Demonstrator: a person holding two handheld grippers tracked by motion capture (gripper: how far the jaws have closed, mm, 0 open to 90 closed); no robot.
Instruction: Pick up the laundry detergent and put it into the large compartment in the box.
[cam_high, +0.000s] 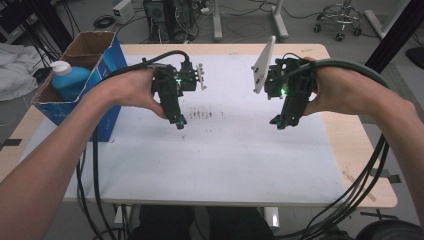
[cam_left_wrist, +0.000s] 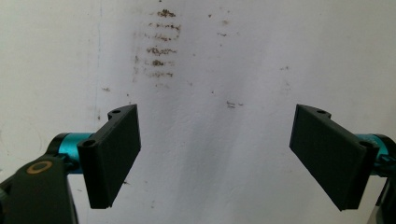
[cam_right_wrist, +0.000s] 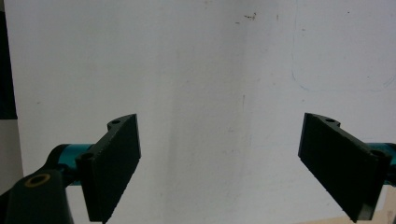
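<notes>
While the person's two forearms are coming in from the bottom of the high view, cut off by the picture's edge, each hand is holding a pair of tongs over the white mat on the worktop. Black cables are hanging down off the near edge, and where they end is out of sight.

The left hand is gripping the left tongs, which are pointing down at the mat. In the left gripper view, the left tongs are standing wide apart with nothing between them, and only bare mat is showing in the gap. The brown smudges are lying just ahead of them.

The right hand is gripping the right tongs, well apart from the left ones. In the right gripper view, the right tongs are also standing wide apart and holding nothing. A faint pencil-like outline is showing on the mat, too pale to make out.

Farther back on the left, a blue cardboard box is sitting on the worktop's edge. A blue bottle with a white cap is lying inside, mostly hidden by the box wall. Beyond the worktop, the floor things are dark and hard to tell apart.
</notes>
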